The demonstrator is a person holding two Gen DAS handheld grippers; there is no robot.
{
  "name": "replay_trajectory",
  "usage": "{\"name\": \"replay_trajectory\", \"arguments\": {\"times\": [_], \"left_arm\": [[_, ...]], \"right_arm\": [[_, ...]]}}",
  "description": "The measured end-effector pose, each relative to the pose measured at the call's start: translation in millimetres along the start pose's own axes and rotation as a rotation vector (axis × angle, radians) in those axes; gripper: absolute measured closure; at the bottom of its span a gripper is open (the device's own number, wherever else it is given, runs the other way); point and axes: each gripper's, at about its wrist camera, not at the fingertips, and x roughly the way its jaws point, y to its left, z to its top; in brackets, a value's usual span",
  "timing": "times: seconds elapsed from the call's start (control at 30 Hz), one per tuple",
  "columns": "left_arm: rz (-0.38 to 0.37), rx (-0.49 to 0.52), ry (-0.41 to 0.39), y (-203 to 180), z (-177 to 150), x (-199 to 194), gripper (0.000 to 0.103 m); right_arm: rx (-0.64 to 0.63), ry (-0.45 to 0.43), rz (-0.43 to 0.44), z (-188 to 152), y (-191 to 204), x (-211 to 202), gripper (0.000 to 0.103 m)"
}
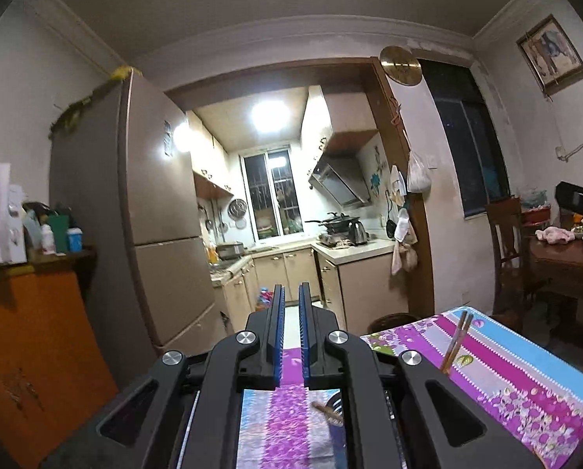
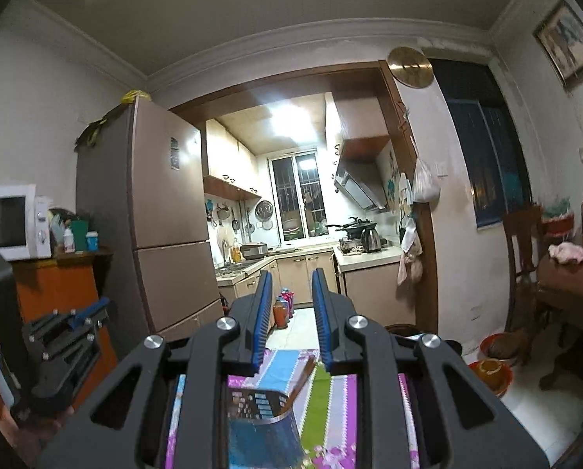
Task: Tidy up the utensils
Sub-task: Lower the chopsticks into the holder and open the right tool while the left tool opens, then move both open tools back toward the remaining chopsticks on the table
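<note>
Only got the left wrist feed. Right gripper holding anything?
Observer: No. The right gripper has its jaws apart, with nothing between them.
Operator: What's under it?
Observer: A slotted spatula with a wooden handle, lying on the patterned cloth.
Operator: My gripper visible from there?
Observer: Yes, the left gripper shows at the left edge of the right wrist view, in front of the orange cabinet.

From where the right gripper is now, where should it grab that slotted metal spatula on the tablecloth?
Grip the wooden handle, not the blade. The slotted spatula lies flat on the floral tablecloth, just under the open right gripper, its broad blade too wide and thin to pinch. The handle angles up off the cloth, so come down from above, fingers straddling it crosswise.
</note>
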Motion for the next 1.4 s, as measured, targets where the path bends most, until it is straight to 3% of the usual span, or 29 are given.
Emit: {"name": "replay_trajectory", "arguments": {"times": [0.27, 0.33, 0.4, 0.47, 0.67, 0.77, 0.97, 1.07, 1.2, 1.4], "left_arm": [[0.010, 0.021, 0.013, 27.7, -18.0, -72.7, 0.095], [0.002, 0.019, 0.026, 42.3, -25.4, -92.1, 0.090], [0.009, 0.022, 0.033, 57.6, -35.2, -111.7, 0.077], [0.011, 0.016, 0.045, 73.2, -46.5, -131.0, 0.075], [0.038, 0.002, 0.131, 104.7, -88.0, -173.4, 0.071], [0.092, 0.046, 0.162, 109.4, -111.1, -191.0, 0.067], [0.112, 0.036, 0.284, 118.6, -157.2, -214.4, 0.066], [0.101, -0.012, 0.350, 120.0, -180.9, -220.6, 0.066], [0.035, -0.059, 0.419, 108.5, -211.6, -233.3, 0.066], [-0.062, -0.028, 0.433, 79.9, -230.1, -252.8, 0.066]], "right_arm": [[-0.093, 0.067, 0.012, -23.6, 4.1, -68.6, 0.072], [-0.124, 0.092, 0.007, -34.0, 1.2, -89.7, 0.068], [-0.151, 0.121, -0.001, -43.4, -0.8, -104.8, 0.065], [-0.178, 0.150, -0.017, -53.3, -2.7, -119.3, 0.064], [-0.182, 0.227, -0.090, -84.2, -14.4, -167.4, 0.050], [-0.154, 0.270, -0.105, -98.5, -19.7, -184.0, 0.049], [-0.157, 0.383, -0.157, -142.0, -14.7, -207.7, 0.049], [-0.167, 0.423, -0.142, -161.4, -6.2, -212.9, 0.049], [-0.190, 0.490, -0.053, -192.4, 18.1, -211.0, 0.049], [-0.237, 0.558, 0.095, -226.4, 65.6, -210.7, 0.051]]}}
